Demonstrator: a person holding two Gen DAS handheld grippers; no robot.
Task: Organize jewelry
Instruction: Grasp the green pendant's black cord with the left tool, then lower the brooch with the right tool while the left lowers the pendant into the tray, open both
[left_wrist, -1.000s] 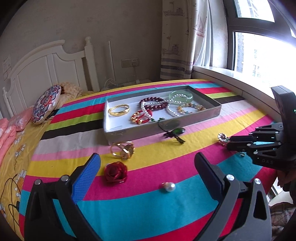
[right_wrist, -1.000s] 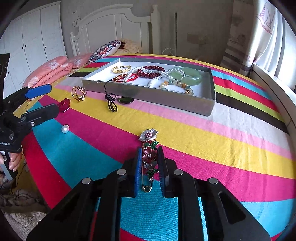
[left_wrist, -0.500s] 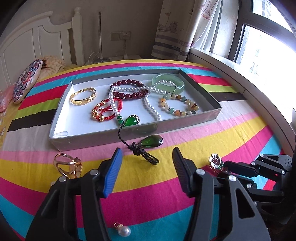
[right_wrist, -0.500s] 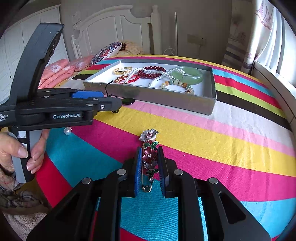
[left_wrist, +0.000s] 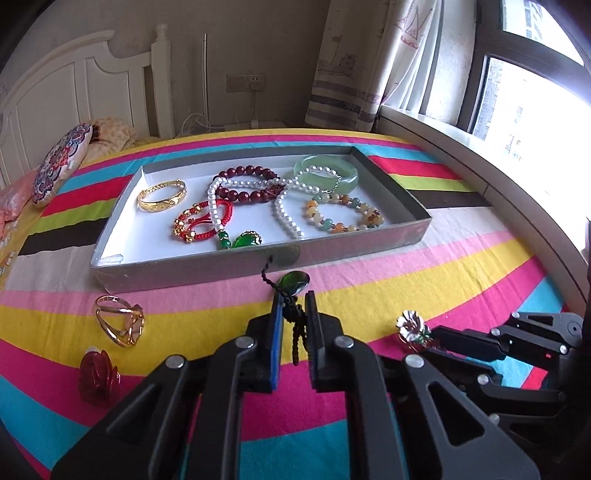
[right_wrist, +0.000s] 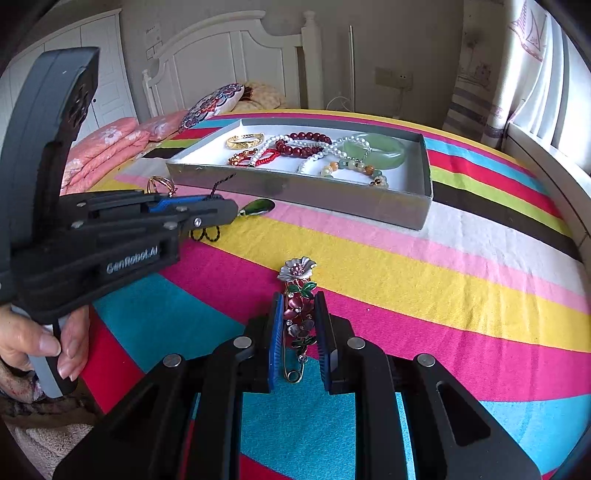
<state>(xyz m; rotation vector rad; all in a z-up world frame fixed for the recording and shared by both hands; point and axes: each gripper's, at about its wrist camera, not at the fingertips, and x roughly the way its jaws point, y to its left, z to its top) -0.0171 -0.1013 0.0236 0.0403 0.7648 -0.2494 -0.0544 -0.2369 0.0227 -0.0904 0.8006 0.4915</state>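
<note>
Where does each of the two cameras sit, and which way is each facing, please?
Left wrist: on the left gripper, angled down along its closing jaws at the black cord between them, tray beyond; right gripper at right.
Right wrist: on the right gripper, angled down at the clamped flower brooch; left gripper and hand at left.
Shared: tray, green pendant, gold ring.

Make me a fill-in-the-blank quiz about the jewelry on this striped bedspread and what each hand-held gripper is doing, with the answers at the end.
1. The left hand-held gripper is closing on the black braided cord of the dark ____ pendant.
2. The right hand-held gripper is shut on a ____ brooch.
3. The gold bangle lies inside the grey ____.
4. The red rose ornament lies ____ the tray, on the bedspread.

Answers: green; flower; tray; outside
</note>
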